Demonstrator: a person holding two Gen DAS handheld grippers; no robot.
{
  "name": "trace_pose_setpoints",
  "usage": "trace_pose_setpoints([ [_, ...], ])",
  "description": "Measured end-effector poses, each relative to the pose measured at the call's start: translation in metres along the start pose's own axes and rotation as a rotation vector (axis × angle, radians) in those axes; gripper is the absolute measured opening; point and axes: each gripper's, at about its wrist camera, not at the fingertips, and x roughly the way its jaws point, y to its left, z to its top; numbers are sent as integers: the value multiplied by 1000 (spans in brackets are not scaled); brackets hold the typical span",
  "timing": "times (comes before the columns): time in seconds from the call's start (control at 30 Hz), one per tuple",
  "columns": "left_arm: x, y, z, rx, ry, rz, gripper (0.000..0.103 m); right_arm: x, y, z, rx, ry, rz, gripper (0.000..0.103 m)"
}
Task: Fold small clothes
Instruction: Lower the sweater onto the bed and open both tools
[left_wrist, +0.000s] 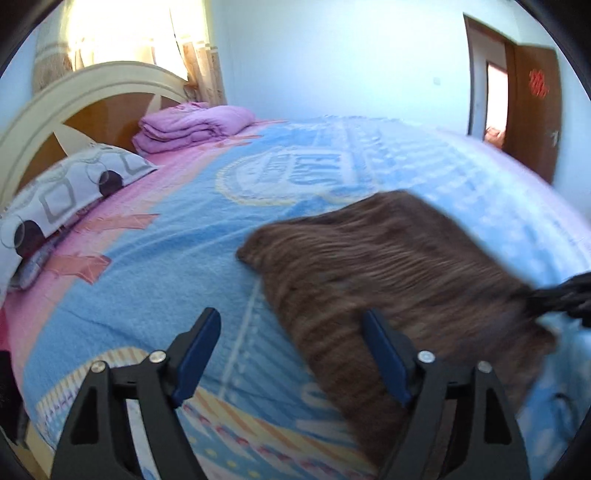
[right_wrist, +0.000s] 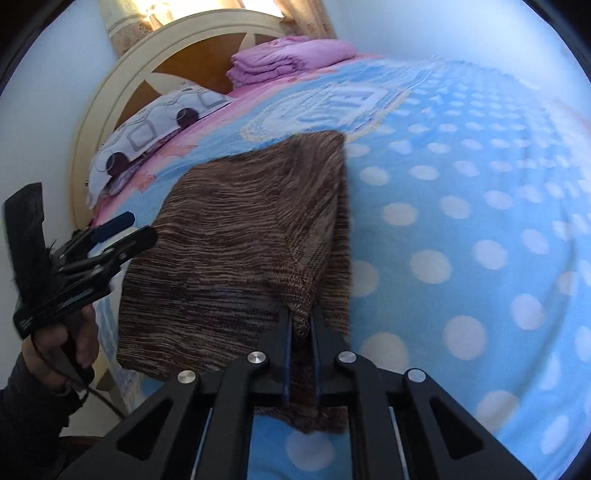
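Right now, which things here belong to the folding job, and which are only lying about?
Job: brown knit garment; right gripper, shut on it; left gripper, open.
Lying about: purple folded blanket; patterned pillow; bed cover.

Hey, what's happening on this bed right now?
A person is folding a brown striped knit garment on a blue patterned blanket, holding a gripper in each hand. The right gripper is shut on one edge of the garment, lifting it. The left gripper is open, with nothing between its jaws, beside the garment. A folded purple blanket lies near the headboard.
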Motion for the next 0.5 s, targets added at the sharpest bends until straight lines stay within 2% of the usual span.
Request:
trace_pose_setpoints([
  [0.1,6,3,-9,-29,9,-20,94,1,-18,-1,62,26,-2,7],
  [0.17,1,2,-9,-17,1,-6,93,12,-20,-4,55,57,3,8],
  [0.2,-2,2,-9,-9,2,-2,93,9,-19,-5,60,25,-14,13],
  [0.23,-3,2,-9,-8,1,1,93,4,-17,-6,72,-9,-17,24],
  [0.3,-10,2,-15,-15,1,11,94,-9,-6,-8,81,-85,-8,34],
  [0.43,-28,1,-23,-48,-9,6,95,-27,34,-23,-87,-183,-15,34],
  [0.5,-33,-6,-32,-21,-3,26,98,-19,44,-33,-122,-129,27,34],
])
